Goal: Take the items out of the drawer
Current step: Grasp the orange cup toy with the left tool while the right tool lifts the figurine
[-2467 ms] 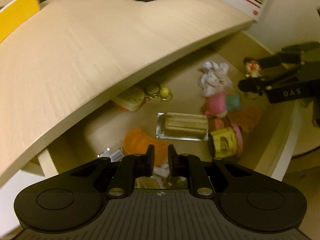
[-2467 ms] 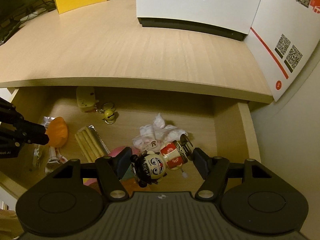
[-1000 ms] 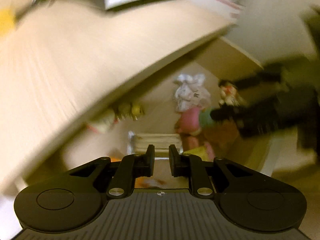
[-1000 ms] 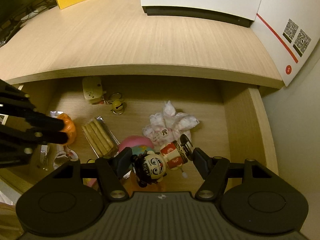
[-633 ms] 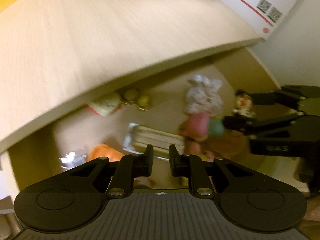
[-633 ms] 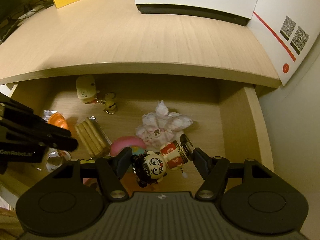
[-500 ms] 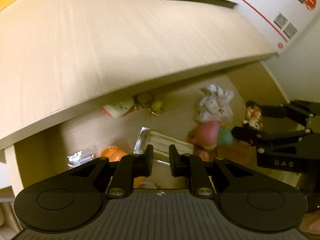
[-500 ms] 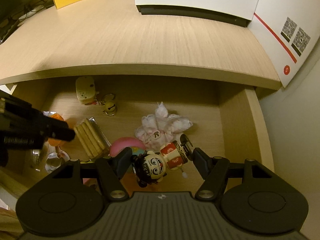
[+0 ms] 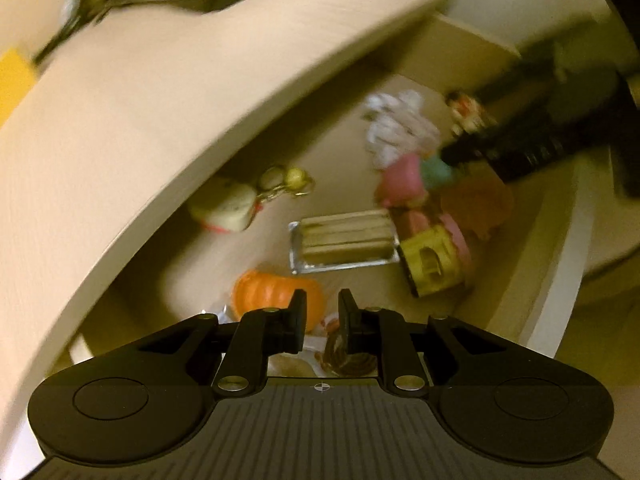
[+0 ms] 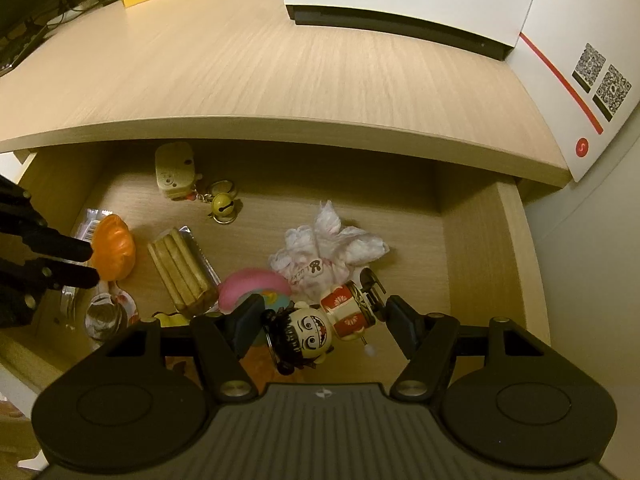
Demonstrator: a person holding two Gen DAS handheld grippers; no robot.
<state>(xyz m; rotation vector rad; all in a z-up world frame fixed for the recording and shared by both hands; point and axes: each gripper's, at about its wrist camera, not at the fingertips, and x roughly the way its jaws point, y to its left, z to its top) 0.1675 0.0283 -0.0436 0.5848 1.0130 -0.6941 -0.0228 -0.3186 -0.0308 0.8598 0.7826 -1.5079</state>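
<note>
Gripping a small doll figure (image 10: pixel 320 326) across head and red body, the right gripper (image 10: pixel 322 320) holds it clamped between both pads, low over the front right part of the open drawer (image 10: pixel 508 248). Its position matches the views from a second ago; no lift has started.

The left gripper (image 9: pixel 322 314) is the one that has changed. Its jaws were nearly together a second ago and are now opening, with nothing pinched between them. It has also swung from the middle of the drawer toward the left end, where the right wrist view shows its fingertips (image 10: pixel 82 262) just beside the orange pumpkin toy (image 10: pixel 114 250).

Further out, a wrapped wafer pack (image 10: pixel 180 274), a pink dome toy (image 10: pixel 252 286), a crumpled white pouch (image 10: pixel 328 254), a cream keychain charm (image 10: pixel 176 170) with a bell (image 10: pixel 223 209) and a foil snack wrapper (image 10: pixel 106 314) lie on the drawer floor. The desktop (image 10: pixel 260 68) above is bare near its edge.

Assessment: one item is secured but not yet out; the left gripper appears to be lining up on the pumpkin toy. Most of the task remains.
</note>
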